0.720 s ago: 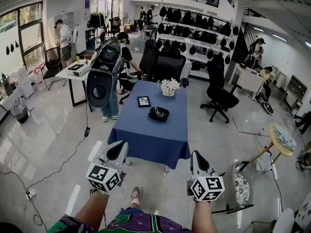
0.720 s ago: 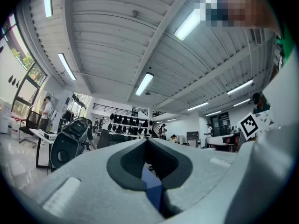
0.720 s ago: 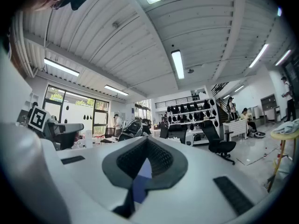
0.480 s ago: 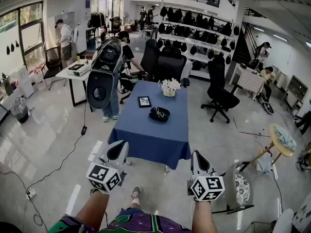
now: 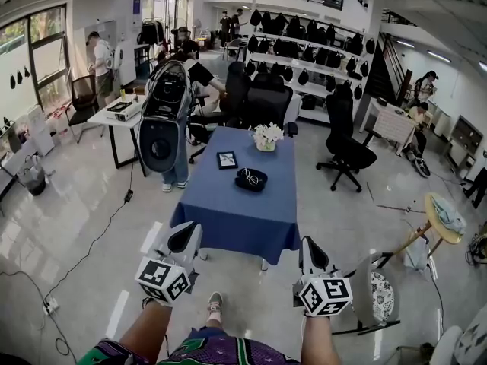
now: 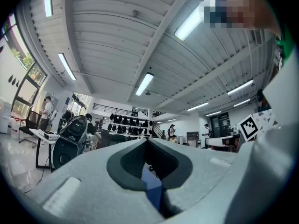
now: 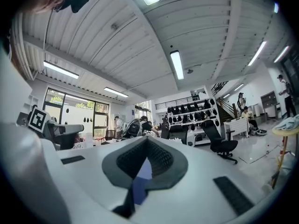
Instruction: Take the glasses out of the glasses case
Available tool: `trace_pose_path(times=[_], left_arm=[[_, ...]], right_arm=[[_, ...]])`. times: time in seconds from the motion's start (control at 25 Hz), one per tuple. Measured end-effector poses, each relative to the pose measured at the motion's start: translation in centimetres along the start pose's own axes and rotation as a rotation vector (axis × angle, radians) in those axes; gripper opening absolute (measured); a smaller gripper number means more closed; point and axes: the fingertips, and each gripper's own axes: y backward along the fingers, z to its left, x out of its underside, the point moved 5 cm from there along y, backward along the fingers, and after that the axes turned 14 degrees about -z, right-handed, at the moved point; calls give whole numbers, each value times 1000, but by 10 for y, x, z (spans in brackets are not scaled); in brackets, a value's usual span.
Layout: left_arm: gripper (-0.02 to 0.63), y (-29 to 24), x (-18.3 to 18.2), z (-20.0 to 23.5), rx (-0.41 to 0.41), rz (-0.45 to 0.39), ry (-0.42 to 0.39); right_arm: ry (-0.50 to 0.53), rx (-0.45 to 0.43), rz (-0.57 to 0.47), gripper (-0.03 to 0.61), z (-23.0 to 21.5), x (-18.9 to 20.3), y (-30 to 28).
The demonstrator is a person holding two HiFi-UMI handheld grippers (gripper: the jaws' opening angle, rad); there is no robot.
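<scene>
White hand-held grippers (image 5: 185, 238) (image 5: 309, 249), marker cubes (image 5: 163, 280) (image 5: 325, 295), green-purple shirt (image 5: 213, 353)

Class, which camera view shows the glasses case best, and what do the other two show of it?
The head view: the dark case sits on the blue table, glasses showing in it. Both gripper views show only a blue sliver of table between the jaws; no case.

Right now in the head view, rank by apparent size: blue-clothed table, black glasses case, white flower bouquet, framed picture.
Blue-clothed table
Black glasses case and white flower bouquet, too alike to rank
Framed picture
</scene>
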Motion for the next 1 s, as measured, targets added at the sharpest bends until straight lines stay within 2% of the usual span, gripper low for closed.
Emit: trace_pose_path(times=[1.0], left_arm=[[17,-12,-1,40,-62,3,-18]], right_arm=[[-44,-72,23,2,13,18,-51]])
